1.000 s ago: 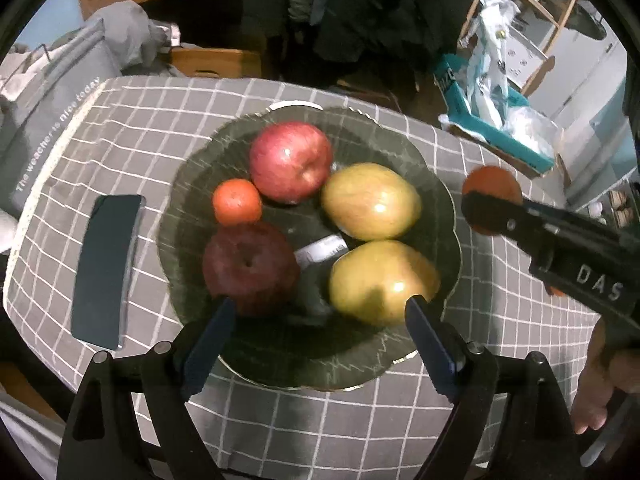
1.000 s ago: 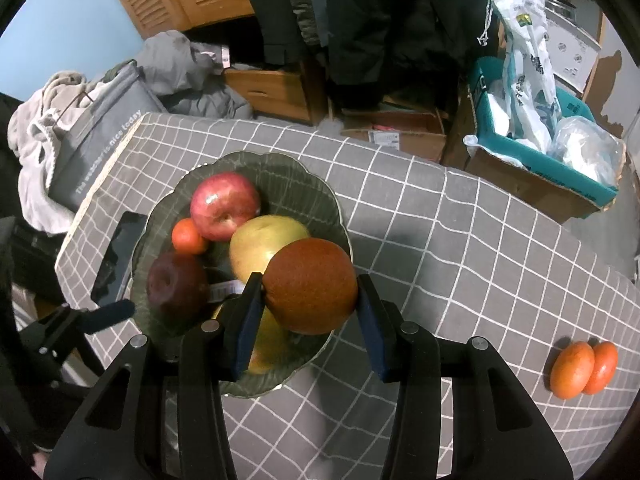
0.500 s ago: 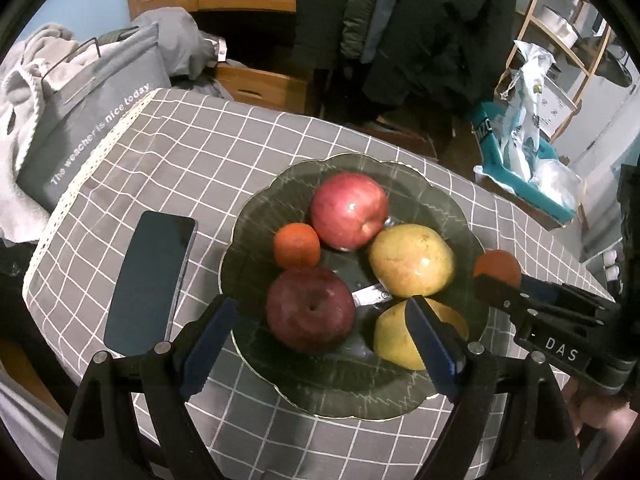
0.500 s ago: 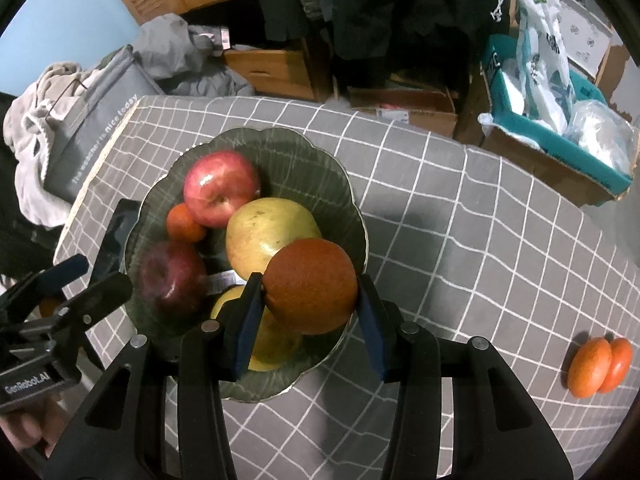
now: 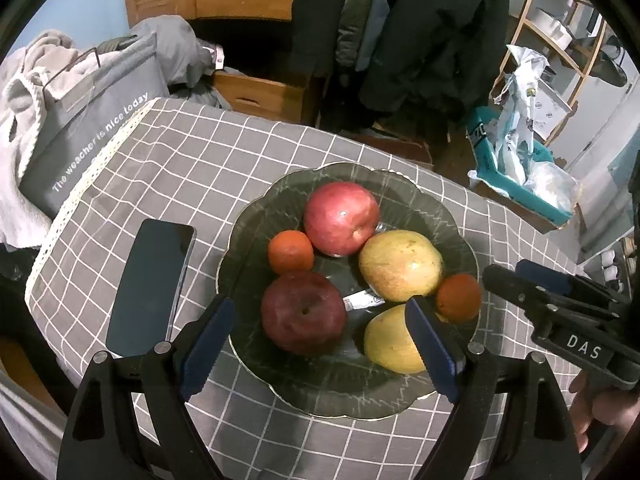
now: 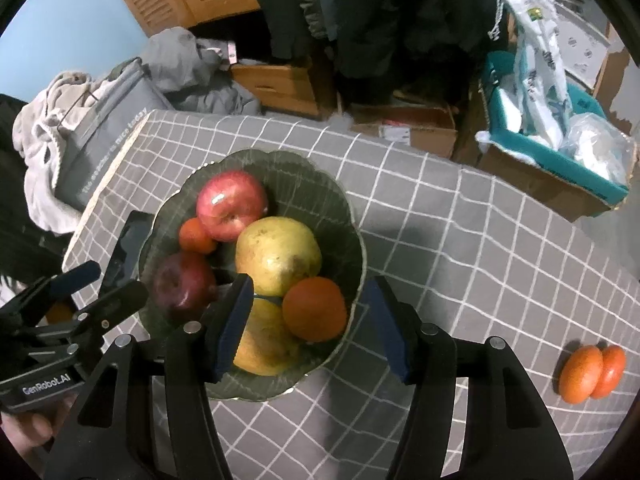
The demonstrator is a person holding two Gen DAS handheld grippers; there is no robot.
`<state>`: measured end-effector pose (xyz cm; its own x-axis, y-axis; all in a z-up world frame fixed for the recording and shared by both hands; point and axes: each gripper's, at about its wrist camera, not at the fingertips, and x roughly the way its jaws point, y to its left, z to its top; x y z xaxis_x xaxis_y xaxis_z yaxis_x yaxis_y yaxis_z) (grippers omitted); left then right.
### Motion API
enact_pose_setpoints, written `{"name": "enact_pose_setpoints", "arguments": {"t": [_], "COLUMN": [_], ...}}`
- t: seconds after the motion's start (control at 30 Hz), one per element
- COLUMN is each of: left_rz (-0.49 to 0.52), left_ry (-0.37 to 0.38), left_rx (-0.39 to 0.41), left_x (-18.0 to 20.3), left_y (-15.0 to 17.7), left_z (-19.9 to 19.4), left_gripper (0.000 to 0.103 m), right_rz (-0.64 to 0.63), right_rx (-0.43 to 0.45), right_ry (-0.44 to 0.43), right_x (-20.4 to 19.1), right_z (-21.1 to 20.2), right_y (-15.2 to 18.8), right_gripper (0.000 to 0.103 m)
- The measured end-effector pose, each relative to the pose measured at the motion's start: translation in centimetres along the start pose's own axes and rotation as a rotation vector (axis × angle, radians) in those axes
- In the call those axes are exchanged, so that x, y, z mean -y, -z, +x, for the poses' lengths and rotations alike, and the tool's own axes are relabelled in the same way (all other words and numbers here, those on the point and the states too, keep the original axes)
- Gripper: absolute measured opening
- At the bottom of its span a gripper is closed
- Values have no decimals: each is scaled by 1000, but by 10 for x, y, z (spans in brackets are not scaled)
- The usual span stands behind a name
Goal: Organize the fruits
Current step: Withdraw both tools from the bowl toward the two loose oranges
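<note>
A dark green glass bowl (image 5: 348, 404) (image 6: 260, 384) on the checked cloth holds a red apple (image 5: 340, 218), a dark red apple (image 5: 304, 312), a small tangerine (image 5: 290, 252) and two yellow fruits (image 5: 400, 264) (image 5: 390, 340). An orange (image 6: 315, 308) (image 5: 458, 298) rests in the bowl by its right rim. My right gripper (image 6: 310, 286) hangs over it with its jaws opening; the pads stand clear of the orange on both sides. My left gripper (image 5: 320, 312) is open above the bowl's near side, holding nothing. Two tangerines (image 6: 592, 368) lie on the cloth at the right.
A dark phone (image 5: 148, 284) lies left of the bowl. A grey bag (image 5: 92, 128) and clothes sit beyond the table's left edge. A teal box (image 6: 560, 152) with plastic bags and cardboard boxes stand on the floor behind.
My right gripper's jaws have parted and the orange has dropped from between them into the bowl. The left gripper has drawn back and up a little, still open.
</note>
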<state>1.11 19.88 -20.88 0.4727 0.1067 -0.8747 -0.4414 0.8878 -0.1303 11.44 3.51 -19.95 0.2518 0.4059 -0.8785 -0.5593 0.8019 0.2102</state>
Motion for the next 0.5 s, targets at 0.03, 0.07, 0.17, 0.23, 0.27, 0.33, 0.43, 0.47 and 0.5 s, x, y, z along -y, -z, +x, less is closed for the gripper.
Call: {"name": "enact_pose_setpoints", "arguments": {"t": [0.03, 0.07, 0.17, 0.23, 0.27, 0.33, 0.43, 0.47, 0.5], "left_rz": [0, 0, 2, 11, 18, 31, 46, 49, 52], "left_ry": [3, 7, 21, 28, 30, 33, 39, 42, 47], "left_rx": [3, 5, 18, 30, 36, 44, 58, 62, 65], "left_x": [1, 2, 6, 11, 14, 19, 26, 28, 30], "left_y": [0, -1, -2, -3, -3, -3, -3, -3, -3], "left_z": [-1, -3, -9, -13, -15, -19, -25, -26, -28], "left_gripper": [88, 88, 88, 88, 88, 88, 88, 88, 88], "right_rz": [-3, -7, -20, -25, -26, -24, -13, -6, -1], "right_rx": [8, 17, 46, 65, 77, 95, 115, 124, 131], "right_ry": [10, 22, 65, 91, 103, 121, 137, 141, 144], "right_x": [1, 1, 3, 6, 8, 11, 18, 21, 24], "right_z": [-4, -8, -21, -31, -37, -44, -57, -63, -67], "right_y": [1, 1, 2, 2, 3, 4, 5, 6, 7], "right_gripper": [60, 60, 61, 63, 63, 66, 66, 66, 66]}}
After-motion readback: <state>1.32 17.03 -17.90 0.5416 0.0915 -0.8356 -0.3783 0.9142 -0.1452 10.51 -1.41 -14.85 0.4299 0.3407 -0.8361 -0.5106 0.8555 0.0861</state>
